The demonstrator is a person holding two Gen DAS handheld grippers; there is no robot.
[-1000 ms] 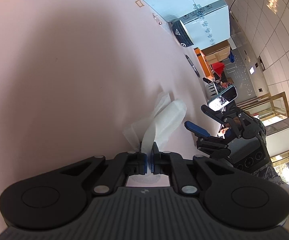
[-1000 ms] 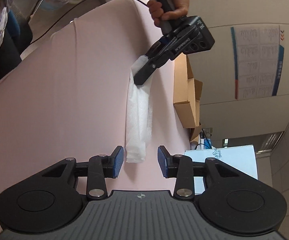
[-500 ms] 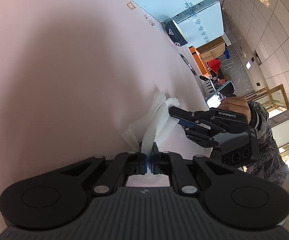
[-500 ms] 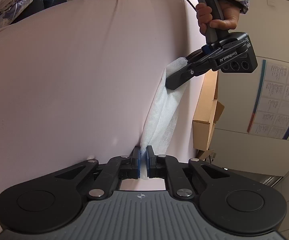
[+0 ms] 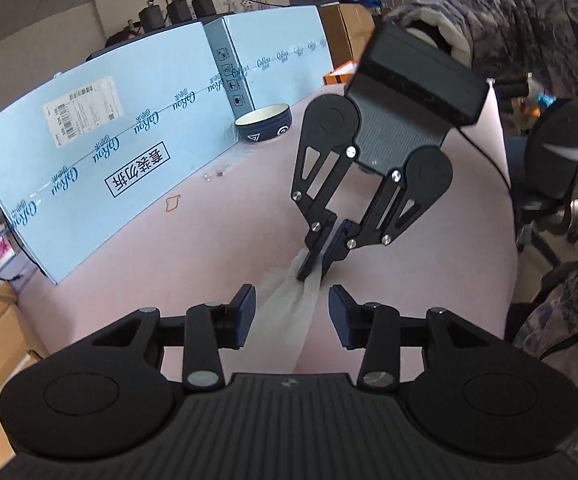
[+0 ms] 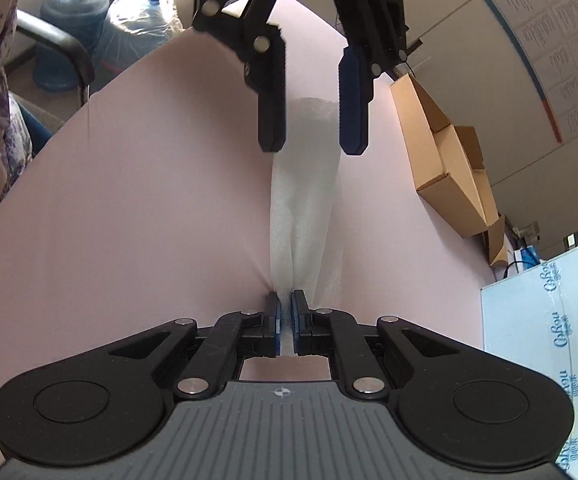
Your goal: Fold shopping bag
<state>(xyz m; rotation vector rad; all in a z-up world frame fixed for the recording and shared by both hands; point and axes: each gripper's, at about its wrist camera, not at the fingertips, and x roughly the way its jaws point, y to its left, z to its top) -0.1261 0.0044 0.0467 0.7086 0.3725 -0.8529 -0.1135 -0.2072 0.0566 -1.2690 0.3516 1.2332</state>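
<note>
Right gripper [image 6: 285, 328] has its jaws pressed together on the near end of the shopping bag [image 6: 305, 208], pinching the white film just above the pink desk [image 6: 129, 220]. From there the bag runs out as a long, narrow, already gathered strip, flat on the desk, towards the left gripper [image 5: 291, 314], which is over the far end. Its jaws are opening, spread either side of the strip, and the pads press on nothing; the bag lies between them, loose. My read: one hand has just given up its end while the other takes the corner, so this is the handover between folds. The next move calls for the right hand to carry its pinched end over along the strip's length and lay it square. Beyond, a blue bowl [image 5: 264, 122] and pale blue cartons [image 5: 101, 152] stand well apart from the work.
</note>
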